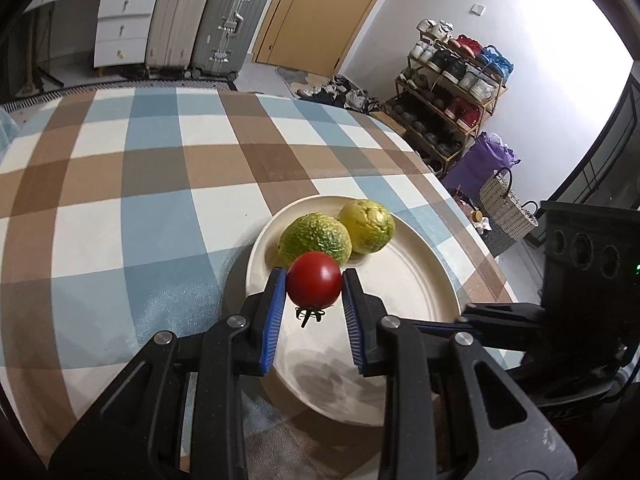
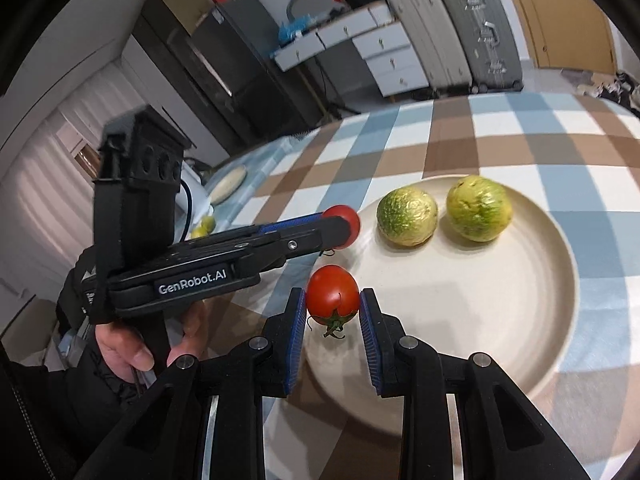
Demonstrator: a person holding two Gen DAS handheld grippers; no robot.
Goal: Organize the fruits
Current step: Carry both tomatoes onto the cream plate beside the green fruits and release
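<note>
My left gripper (image 1: 314,280) is shut on a red tomato (image 1: 314,280), stem down, above the near left part of a cream plate (image 1: 404,292). Two wrinkled green-yellow fruits (image 1: 315,239) (image 1: 367,226) lie side by side at the plate's far edge. My right gripper (image 2: 333,298) is shut on a second red tomato (image 2: 333,294), stem down, over the plate's (image 2: 480,292) left rim. In the right wrist view the left gripper (image 2: 340,226) holds its tomato (image 2: 344,216) just left of the two fruits (image 2: 407,216) (image 2: 479,208).
The plate sits near the right edge of a table with a blue, brown and white checked cloth (image 1: 160,184). The right gripper's body (image 1: 580,280) shows at the right of the left wrist view. Small yellow fruits (image 2: 204,226) and a flat round object (image 2: 230,180) lie at the table's far left.
</note>
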